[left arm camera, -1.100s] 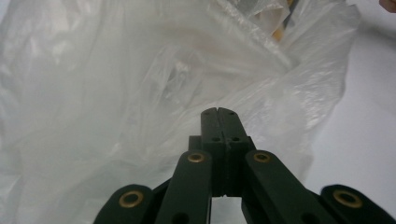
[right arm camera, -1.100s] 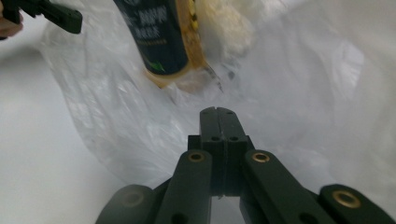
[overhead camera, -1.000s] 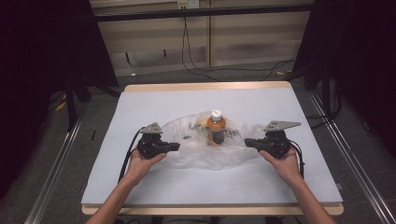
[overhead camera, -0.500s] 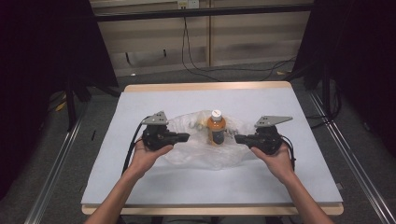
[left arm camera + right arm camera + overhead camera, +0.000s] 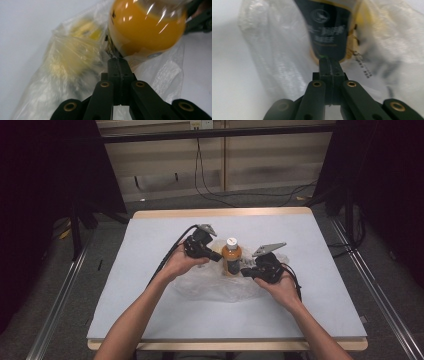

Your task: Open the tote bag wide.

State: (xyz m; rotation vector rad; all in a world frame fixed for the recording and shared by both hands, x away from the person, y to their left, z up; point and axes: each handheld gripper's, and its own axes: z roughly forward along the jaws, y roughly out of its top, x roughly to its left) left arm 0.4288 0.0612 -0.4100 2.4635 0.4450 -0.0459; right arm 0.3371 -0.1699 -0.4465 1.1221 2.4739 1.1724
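Left gripper (image 5: 216, 256) and right gripper (image 5: 245, 271), both clenched on nothing, flanking upright orange bottle (image 5: 231, 256) standing on plastic bag (image 5: 210, 287) directly between them, apparently left tip nearer, pointing at its upper body.

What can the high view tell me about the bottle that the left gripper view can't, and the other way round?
High view: the bottle stands upright with a white cap on the crumpled clear plastic bag, between the left gripper and the right gripper, on the grey table.
Left gripper view: the left gripper's shut tips sit right at the bottle's orange body, with film at them; whether they pinch it is unclear.
Both: the orange bottle, the bag, the table.
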